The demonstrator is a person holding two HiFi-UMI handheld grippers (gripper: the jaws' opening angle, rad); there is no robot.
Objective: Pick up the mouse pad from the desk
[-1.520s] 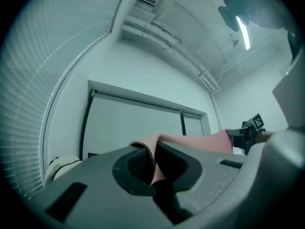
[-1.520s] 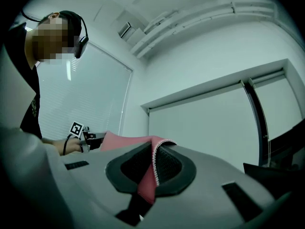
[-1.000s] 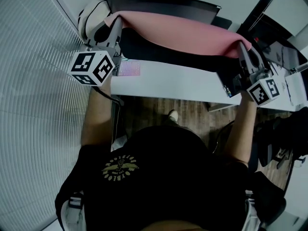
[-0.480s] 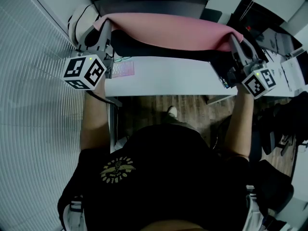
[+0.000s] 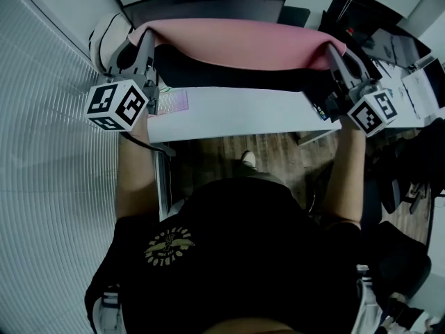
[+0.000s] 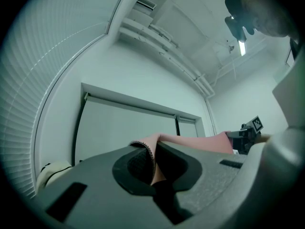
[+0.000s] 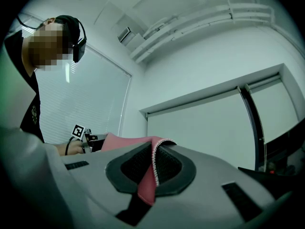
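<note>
Held clear above the white desk [image 5: 243, 113]: long pink mouse pad [image 5: 236, 42], strung end to end.
Pinched at both short ends, probably to keep so wide a sheet level, with only a slight sag and black underside showing; clamped tight on the stitched edge by left gripper [image 5: 146, 44] and right gripper [image 5: 334, 53], jaws together on it, tipped slightly upward.

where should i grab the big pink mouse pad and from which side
By its two short ends, one gripper on each, coming from the person's side of the desk. The mouse pad is wide and limp, draping between its ends, so one central grip would likely let it fold. The left gripper and right gripper are shut on those end edges.
</note>
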